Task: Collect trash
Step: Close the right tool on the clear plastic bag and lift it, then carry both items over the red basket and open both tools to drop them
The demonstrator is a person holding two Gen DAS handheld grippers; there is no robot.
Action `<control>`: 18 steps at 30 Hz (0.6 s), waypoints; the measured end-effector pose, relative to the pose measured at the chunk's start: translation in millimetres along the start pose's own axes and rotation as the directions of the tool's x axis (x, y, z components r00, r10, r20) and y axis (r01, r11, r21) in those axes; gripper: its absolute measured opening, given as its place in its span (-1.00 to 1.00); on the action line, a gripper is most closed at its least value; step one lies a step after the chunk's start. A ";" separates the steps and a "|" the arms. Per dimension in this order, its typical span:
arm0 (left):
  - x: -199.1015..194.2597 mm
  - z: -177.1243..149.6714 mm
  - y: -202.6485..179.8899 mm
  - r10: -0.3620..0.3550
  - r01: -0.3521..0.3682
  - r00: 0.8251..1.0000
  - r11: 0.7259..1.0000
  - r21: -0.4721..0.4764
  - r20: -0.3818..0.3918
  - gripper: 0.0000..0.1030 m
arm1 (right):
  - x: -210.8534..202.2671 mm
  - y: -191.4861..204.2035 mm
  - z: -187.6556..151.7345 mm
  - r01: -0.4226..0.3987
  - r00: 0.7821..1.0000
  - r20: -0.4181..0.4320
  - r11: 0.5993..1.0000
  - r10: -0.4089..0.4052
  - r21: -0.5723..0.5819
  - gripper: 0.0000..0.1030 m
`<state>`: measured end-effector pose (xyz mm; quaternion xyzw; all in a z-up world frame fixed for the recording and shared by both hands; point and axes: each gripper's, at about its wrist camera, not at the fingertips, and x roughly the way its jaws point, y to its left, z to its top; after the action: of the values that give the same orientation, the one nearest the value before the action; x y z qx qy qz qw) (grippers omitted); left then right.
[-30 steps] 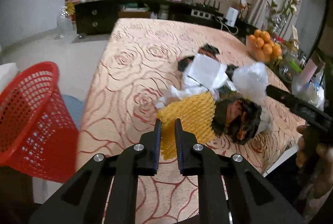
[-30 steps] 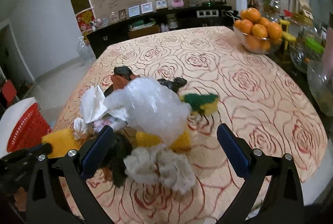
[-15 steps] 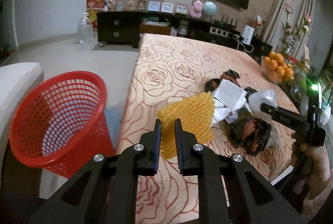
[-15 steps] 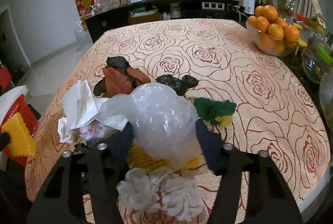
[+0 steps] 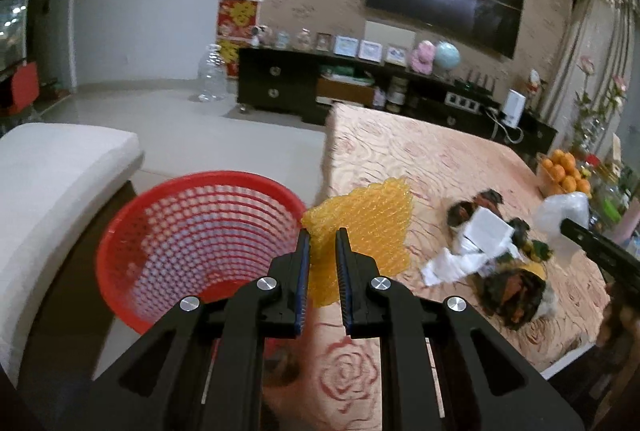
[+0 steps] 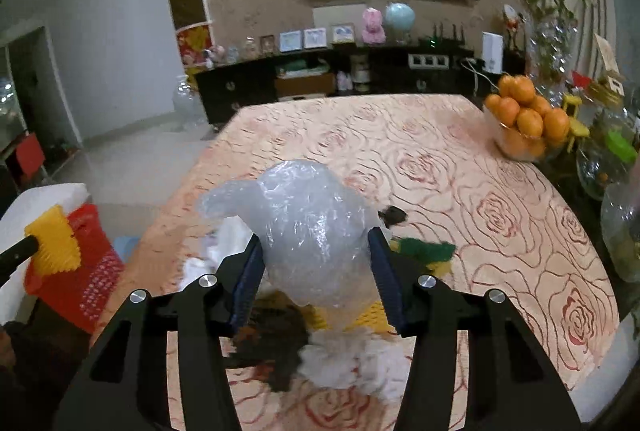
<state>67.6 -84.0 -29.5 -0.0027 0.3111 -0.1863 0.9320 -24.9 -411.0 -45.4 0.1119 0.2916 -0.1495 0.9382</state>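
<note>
The left gripper (image 5: 322,231) had its jaws closed on a sheet of yellow foam netting (image 5: 362,227), which stood up from between the two jaws and hung in the air beside the rim of the red basket (image 5: 192,231). The basket stood on the floor just off the edge of the tabletop (image 5: 420,159), next to a white cushioned seat (image 5: 52,175). The right gripper (image 6: 316,243) held a crumpled clear plastic bag (image 6: 308,227) between its jaws – the jaws were closing, and both pads pressed against the sides of the bag. The bag was lifted clear of the pile of trash on the tabletop (image 6: 460,167). Below it lay the rest of the pile: white tissue (image 6: 344,359), a dark crumpled wrapper (image 6: 272,335), a second piece of yellow netting (image 6: 372,315) and a green and yellow scrap (image 6: 428,251) – all close together near the front edge. In the left wrist view the same pile included a flat white paper (image 5: 486,231) and brown and black wrappers (image 5: 512,295). A glass bowl of oranges (image 6: 524,119) stood well apart from the pile, at the far right side of the tabletop. A person's hand (image 5: 618,319) was partly visible at the right edge of the left wrist view, on the right gripper's handle.
</note>
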 end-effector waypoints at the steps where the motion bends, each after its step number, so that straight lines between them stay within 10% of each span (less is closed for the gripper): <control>1: -1.6 0.9 4.1 0.007 -0.007 1.000 1.000 -0.006 0.003 -0.76 | -1.8 5.4 1.5 -0.012 1.000 0.001 1.000 0.012 -0.007 -0.03; 18: -12.6 12.4 86.2 0.239 -0.236 0.971 0.968 -0.091 0.026 -0.76 | 15.1 122.8 9.9 -0.228 0.973 -0.077 0.964 0.219 -0.135 -0.03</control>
<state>95.3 -0.8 -22.6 -0.0097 0.2997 -0.0596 0.9521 34.5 -302.9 -31.1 0.0810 0.3158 -0.0179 0.9452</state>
